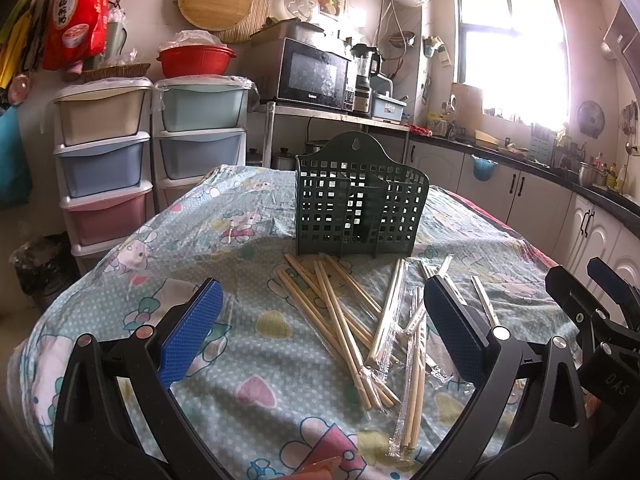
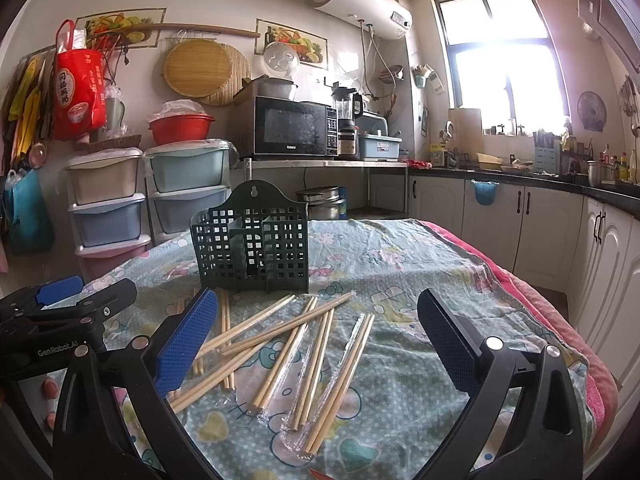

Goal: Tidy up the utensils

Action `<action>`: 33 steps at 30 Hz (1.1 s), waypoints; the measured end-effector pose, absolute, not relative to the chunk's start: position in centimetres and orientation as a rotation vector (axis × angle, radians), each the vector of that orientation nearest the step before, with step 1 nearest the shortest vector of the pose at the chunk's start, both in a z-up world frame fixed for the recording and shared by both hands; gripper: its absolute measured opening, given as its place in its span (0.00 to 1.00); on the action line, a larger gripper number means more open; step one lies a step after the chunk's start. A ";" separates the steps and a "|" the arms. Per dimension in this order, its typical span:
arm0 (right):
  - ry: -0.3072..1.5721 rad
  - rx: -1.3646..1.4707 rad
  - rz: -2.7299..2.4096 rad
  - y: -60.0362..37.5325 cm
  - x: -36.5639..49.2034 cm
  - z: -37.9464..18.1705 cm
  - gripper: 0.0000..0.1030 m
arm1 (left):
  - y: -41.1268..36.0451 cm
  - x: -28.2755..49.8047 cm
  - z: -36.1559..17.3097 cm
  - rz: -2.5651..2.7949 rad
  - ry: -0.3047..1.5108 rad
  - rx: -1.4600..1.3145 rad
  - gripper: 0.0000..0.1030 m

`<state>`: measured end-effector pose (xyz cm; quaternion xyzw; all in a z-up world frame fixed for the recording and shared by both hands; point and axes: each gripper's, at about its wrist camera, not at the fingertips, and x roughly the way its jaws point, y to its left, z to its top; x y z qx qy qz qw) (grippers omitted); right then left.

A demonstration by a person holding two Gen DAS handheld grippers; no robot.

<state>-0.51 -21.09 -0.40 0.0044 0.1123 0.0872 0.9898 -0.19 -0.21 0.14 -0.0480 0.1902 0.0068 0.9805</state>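
A dark green lattice utensil holder (image 1: 360,208) (image 2: 252,248) stands upright on the cloth-covered table, with nothing visible inside. In front of it lie several wooden chopsticks (image 1: 340,328) (image 2: 256,332), some bare and some in clear plastic sleeves (image 1: 412,360) (image 2: 336,376). My left gripper (image 1: 320,336) hovers open above the bare chopsticks, nothing between its blue pads. My right gripper (image 2: 316,344) is open too, over the wrapped pairs. Each gripper shows at the edge of the other's view: the right gripper (image 1: 592,296) and the left gripper (image 2: 76,300).
The table carries a cartoon-print cloth (image 1: 240,220) under clear plastic, with a pink edge (image 2: 560,320) at the right. Stacked plastic drawers (image 1: 108,168) and a microwave (image 1: 312,74) stand behind. A kitchen counter with white cabinets (image 2: 520,216) runs along the right.
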 end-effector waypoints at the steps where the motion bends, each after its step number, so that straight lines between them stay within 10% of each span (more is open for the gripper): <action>1: 0.226 0.008 0.174 -21.1 -0.5 -0.4 0.94 | -0.2 -0.2 0.2 0.013 0.383 -0.098 0.90; 33: 0.337 -0.001 0.246 -21.6 3.2 1.0 0.94 | 2.3 3.5 2.7 -0.001 0.434 -0.151 0.90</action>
